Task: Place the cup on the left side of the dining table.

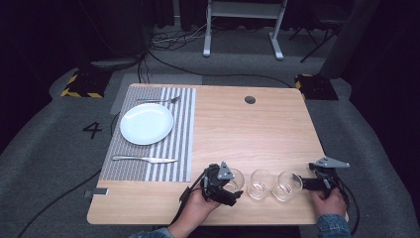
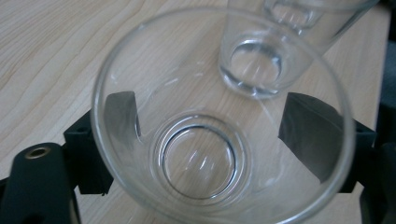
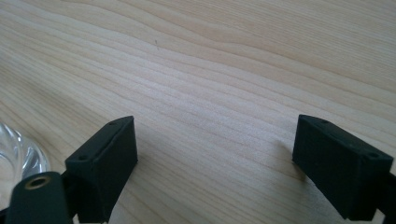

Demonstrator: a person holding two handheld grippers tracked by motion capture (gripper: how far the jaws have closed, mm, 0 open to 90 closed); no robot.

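Observation:
Three clear glasses stand in a row near the table's front edge. My left gripper [image 1: 229,186] has its jaws on both sides of the left glass [image 1: 234,178]. In the left gripper view the left glass [image 2: 205,154] sits between the jaws, which press on its walls, and the middle glass [image 2: 259,60] stands just beyond it. The middle glass [image 1: 261,184] and the right glass [image 1: 288,186] stand free. My right gripper [image 1: 302,182] is open just right of the right glass. In the right gripper view that gripper [image 3: 215,154] is open over bare wood, with a glass [image 3: 14,156] at the left edge.
A striped placemat [image 1: 181,124] covers the table's left part and holds a white plate [image 1: 146,123], a fork [image 1: 158,100] behind it and a knife [image 1: 143,159] in front. A cable hole [image 1: 250,99] is at the back. The front edge lies close to both hands.

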